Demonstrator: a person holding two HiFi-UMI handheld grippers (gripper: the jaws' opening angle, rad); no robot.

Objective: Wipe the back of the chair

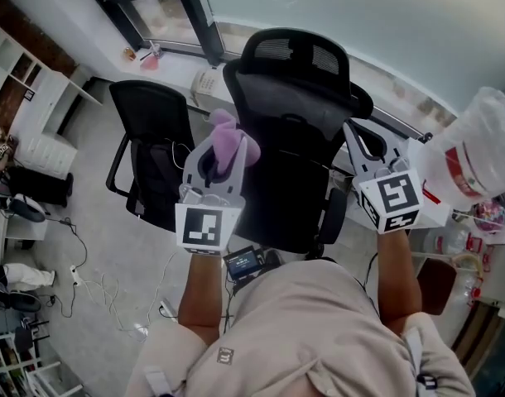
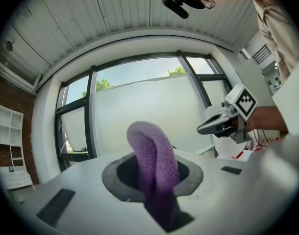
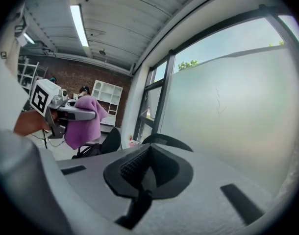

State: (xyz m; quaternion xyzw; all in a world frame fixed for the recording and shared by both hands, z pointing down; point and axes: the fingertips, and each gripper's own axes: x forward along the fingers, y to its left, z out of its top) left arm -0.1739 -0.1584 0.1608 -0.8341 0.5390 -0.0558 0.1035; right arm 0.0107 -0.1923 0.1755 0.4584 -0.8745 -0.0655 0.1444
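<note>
Chair (image 1: 295, 98) partly hidden by the person (image 1: 319, 337); left tongs (image 2: 155, 180) pinch purple cloth (image 2: 148, 148), right tongs (image 3: 145, 179) pressed together.

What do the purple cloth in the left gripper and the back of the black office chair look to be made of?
Purple cloth: soft fleecy fabric, probably microfibre, with a nubby matte pile that folds limply. Chair back: apparently black mesh on a matte plastic frame. The headrest shows see-through woven panels.
</note>
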